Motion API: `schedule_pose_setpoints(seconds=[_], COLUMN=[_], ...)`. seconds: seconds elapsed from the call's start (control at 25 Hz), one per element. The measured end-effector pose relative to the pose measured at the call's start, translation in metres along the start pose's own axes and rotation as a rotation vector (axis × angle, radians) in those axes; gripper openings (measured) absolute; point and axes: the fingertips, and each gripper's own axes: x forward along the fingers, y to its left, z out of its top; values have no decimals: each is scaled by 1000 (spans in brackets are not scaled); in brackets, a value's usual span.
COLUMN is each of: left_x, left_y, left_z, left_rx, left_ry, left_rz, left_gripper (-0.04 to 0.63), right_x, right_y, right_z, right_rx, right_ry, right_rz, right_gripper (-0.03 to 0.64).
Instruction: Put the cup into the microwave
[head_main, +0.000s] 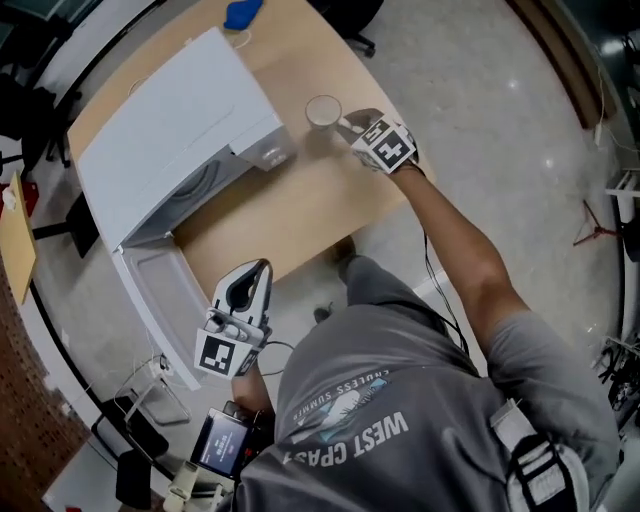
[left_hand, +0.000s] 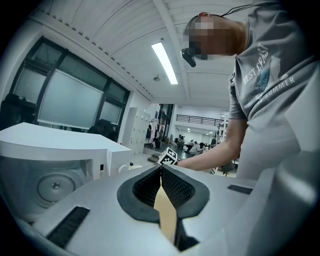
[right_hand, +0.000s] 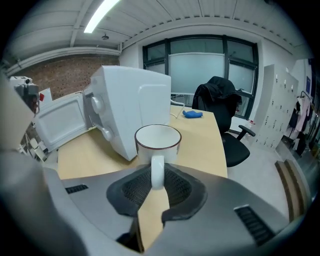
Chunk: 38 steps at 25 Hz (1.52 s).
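Far left, low and off the near edge of the table (head_main: 290, 215): left gripper (head_main: 258, 270), fingers (left_hand: 176, 188) pressed together at the tips, nothing pinched between them

Ahead of those fingertips and to their left: white microwave (head_main: 170, 130), door (head_main: 150, 290) swung wide open past the table edge, cavity facing the left gripper and well apart from it

Straight beyond the same fingertips, far across the table: marker cube (left_hand: 169, 156) of the other gripper, at the end of the person's outstretched arm (head_main: 455, 240)

Further right, just past the microwave's control-panel corner: cup (head_main: 323, 110), white with a dark rim, upright on the table, outside the microwave, mouth up and empty

Handle (right_hand: 157, 167) turned back toward the right gripper (head_main: 347, 124) and lying between its fingers (right_hand: 131, 192); both textured pads closed against the handle's sides, cup body just beyond the fingertips

Left of those fingers: microwave body and open door again, near but not touching the cup

Past the fingertips, at the table's far end: small blue object (right_hand: 192, 114); to its right, off the table, a black office chair (right_hand: 220, 102)
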Motion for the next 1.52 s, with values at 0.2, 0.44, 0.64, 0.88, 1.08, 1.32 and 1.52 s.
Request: schedule_pose_setpoints(seconds=[0.2,0.44,0.64,0.88,1.08,1.32,1.52], left_x=[-9,32,9,-13,-29,-47,-73], left_y=[-9,-64,-108,-159,-198,-219,-246], left_z=[11,67,97,121,128,116,126], left_rx=[9,40,74,177,199,199,232], left_ry=[-57,-169,-186,-211,-234,-248,-226], left_rz=[-47,-167,-189,-246,-293,-336,-348], left_gripper=[23,23,23,23,23,23,23], right_x=[-67,-201,-282,-355,-411,-444,-479], right_y=[54,62,106,170,215,252,283], right_z=[29,60,82,95,94,76,75], right_rx=[28,58,109,163,170,185,201], right_ry=[-75,-148,-217,-313,-338,-363,-403], right_rz=[-1,-33,-36,0,3,-30,-6], right_gripper=[72,72,72,72,72,72,72])
